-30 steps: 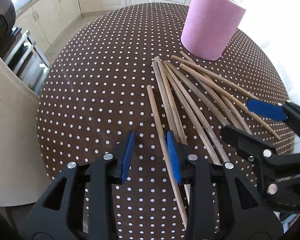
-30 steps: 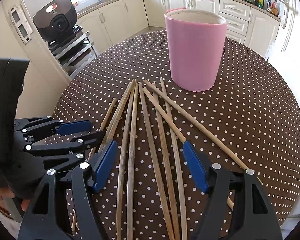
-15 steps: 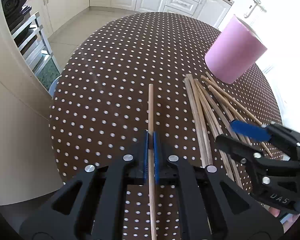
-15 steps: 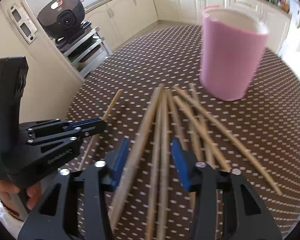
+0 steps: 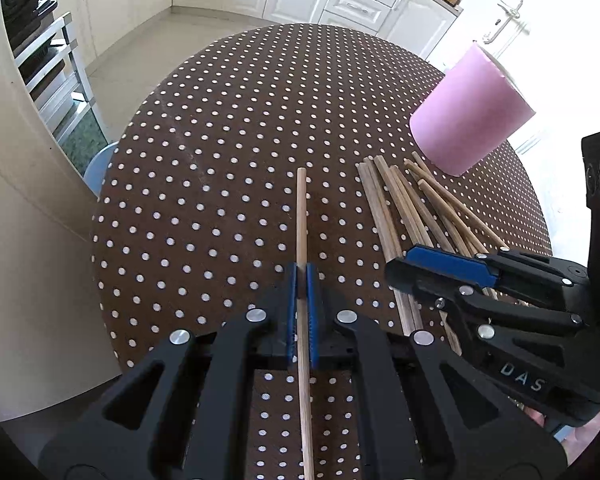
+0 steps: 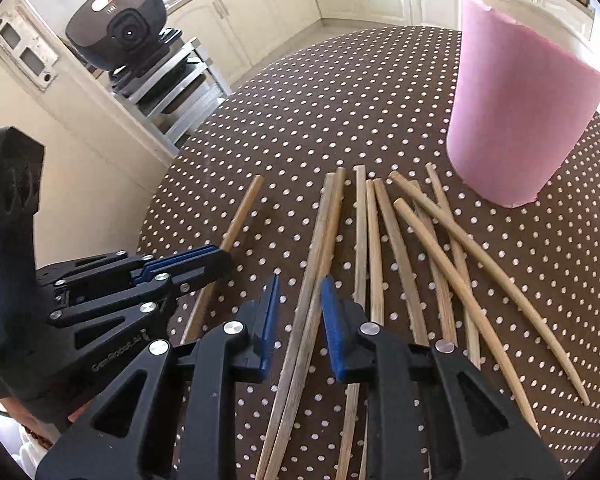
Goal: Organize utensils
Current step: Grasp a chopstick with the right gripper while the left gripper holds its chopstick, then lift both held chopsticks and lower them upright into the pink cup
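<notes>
**A:** Left wrist view: what's held?

**B:** The left gripper (image 5: pixel 302 280) is clamped on one chopstick (image 5: pixel 301 216), apart from the bundle (image 5: pixel 404 208) nearer the table's right edge. The pink holder (image 5: pixel 470 114) stands beyond the bundle. Lift level, tip it upright, then lower it in.

**A:** Right wrist view?

**B:** The right gripper (image 6: pixel 298 312) has its jaws parted around two chopsticks (image 6: pixel 320 240) of the pile, not yet pinching. Close squarely on one, or both may roll. The holder (image 6: pixel 520 112) stands toward the far right edge.

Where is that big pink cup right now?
The pink cup stands upright on the dotted table, at the far right in both views, just beyond the far tips of the loose chopsticks.
</notes>
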A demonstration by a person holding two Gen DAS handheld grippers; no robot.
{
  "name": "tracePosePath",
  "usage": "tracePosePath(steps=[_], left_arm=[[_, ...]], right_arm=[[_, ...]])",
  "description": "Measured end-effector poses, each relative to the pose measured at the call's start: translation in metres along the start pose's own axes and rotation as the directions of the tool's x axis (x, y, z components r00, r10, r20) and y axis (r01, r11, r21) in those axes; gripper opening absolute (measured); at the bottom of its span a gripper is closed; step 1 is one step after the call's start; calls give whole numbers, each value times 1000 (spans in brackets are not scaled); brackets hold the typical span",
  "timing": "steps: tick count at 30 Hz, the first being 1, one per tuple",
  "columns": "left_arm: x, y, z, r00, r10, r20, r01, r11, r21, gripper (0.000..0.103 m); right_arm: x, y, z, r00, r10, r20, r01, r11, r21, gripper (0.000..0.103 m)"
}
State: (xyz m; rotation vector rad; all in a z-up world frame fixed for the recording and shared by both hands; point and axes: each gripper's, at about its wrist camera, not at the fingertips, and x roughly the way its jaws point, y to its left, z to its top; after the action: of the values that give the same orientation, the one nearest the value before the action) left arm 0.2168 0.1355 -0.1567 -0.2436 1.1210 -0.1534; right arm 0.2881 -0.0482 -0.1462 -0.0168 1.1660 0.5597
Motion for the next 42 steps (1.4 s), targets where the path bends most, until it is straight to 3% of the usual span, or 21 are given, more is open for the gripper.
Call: tracePosePath(steps=[7,14,17,19,21,28,32,37,42], left_arm=[[0,3,0,1000,-9,1,9,1000,2,5],[0,4,-1,1000,-14,-1,14,1000,2,5],[0,0,-1,1000,-2,0,2,1000,13,5],[0,1,-1,1000,-5,-2,5,1000,12,5],[0,2,0,1000,-10,-3,10,1000,8,5],[4,-3,3,1000,-2,-10,3,1000,19,5],[2,-5,8,999,-49,-8,49,999,13,5],[-35,-17,13,990,-109,91,106,994,37,5],[-88,-46,19,964,-153,218,131,985,112,5]], right_arm=[[0,10,4,1000,-9,-7,9,1000,-30,19],[11,13,10,999,-33,-30,33,999,-13,5],[9,10,9,999,-41,-35,41,999,0,5],[9,10,9,994,-89,-64,88,996,-14,7],[12,6,9,995,-59,-74,59,998,-1,9],[17,8,22,995,-81,-56,81,997,-1,7],[17,13,23,997,-70,-18,70,998,1,5],[-19,16,25,996,0,94,-1,1000,14,5],[-75,20,22,963,52,266,-50,999,-14,5]])
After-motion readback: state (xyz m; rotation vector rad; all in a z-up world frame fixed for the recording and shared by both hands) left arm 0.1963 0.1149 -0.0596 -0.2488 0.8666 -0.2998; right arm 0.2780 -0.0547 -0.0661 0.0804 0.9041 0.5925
